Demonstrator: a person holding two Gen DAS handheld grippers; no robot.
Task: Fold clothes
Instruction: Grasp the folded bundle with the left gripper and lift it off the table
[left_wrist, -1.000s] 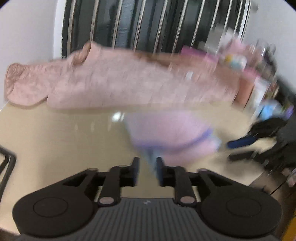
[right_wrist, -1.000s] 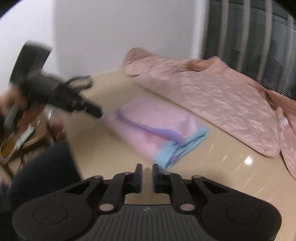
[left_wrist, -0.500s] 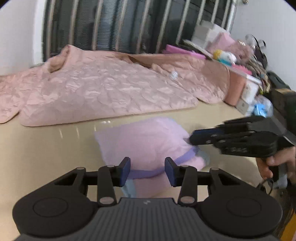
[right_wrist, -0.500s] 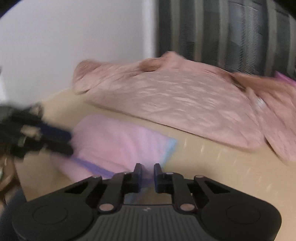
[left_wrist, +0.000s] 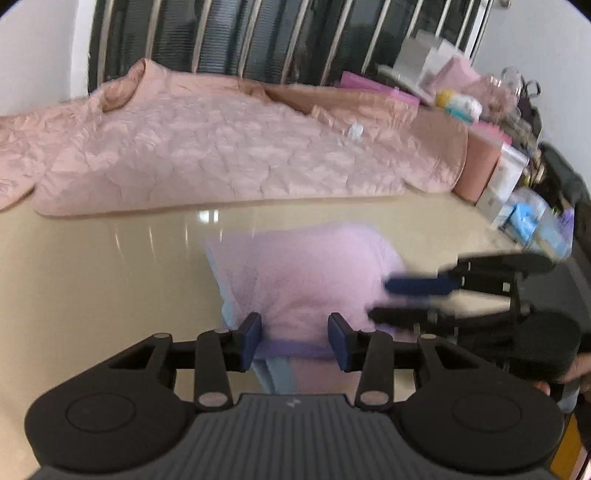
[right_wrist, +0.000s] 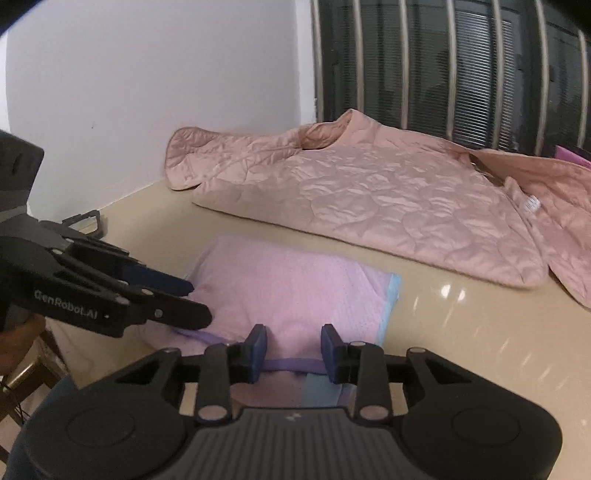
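A folded light-pink garment (left_wrist: 306, 273) with a purple band and light-blue trim lies on the beige table; it also shows in the right wrist view (right_wrist: 288, 291). My left gripper (left_wrist: 294, 341) is open, its jaws spread over the garment's near edge at the purple band. My right gripper (right_wrist: 293, 349) is open too, its jaws spread over the band at its near edge. Each gripper shows in the other's view, the right one (left_wrist: 406, 299) at the garment's right side and the left one (right_wrist: 192, 301) at its left side.
A quilted salmon-pink jacket (left_wrist: 221, 155) lies spread across the far side of the table (left_wrist: 92, 273), also in the right wrist view (right_wrist: 388, 199). Boxes and clutter (left_wrist: 509, 173) stand at the far right. A white wall (right_wrist: 147, 92) and dark barred window lie behind.
Both grippers have opened from shut and moved in low over the folded pink garment's near edge, one from each side.
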